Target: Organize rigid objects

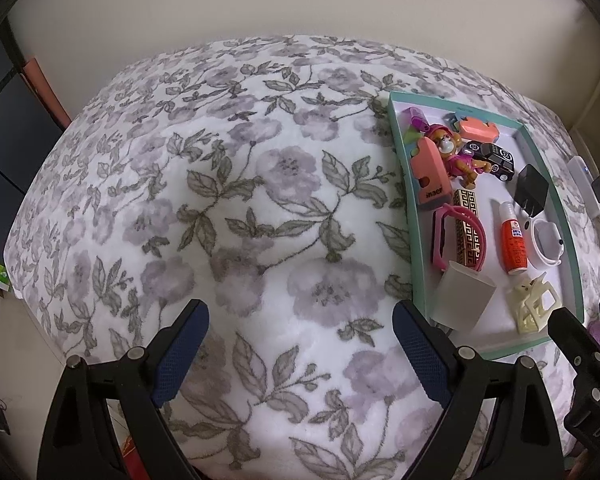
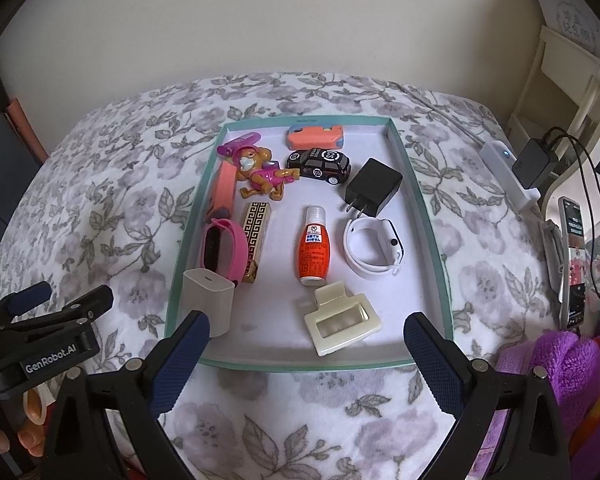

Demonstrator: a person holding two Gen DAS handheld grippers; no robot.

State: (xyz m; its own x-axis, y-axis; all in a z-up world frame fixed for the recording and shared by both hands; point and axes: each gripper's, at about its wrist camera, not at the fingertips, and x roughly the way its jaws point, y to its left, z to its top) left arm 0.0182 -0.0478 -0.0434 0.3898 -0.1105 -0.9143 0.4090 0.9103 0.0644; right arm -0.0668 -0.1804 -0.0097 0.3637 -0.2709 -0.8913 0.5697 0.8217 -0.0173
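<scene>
The teal-rimmed tray [image 1: 404,200] of small rigid objects sits at three o'clock in the left wrist view, where the left gripper [image 1: 300,344] hangs apart and empty over open floral blanket [image 1: 220,200], while in the right wrist view the right gripper [image 2: 306,354], jaws wide, straddles the tray's near edge toward the cream hair claw [image 2: 340,320], with bare floor at the centre.

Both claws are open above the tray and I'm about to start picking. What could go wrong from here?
1. The tray sits on a soft floral blanket; pressing down may tilt it and shift the items.
2. The pink band overlaps the gold patterned box; grabbing either probably drags the other.
3. The white charger stands at the near-left corner, close to the right claw; a descent could knock it over.
</scene>
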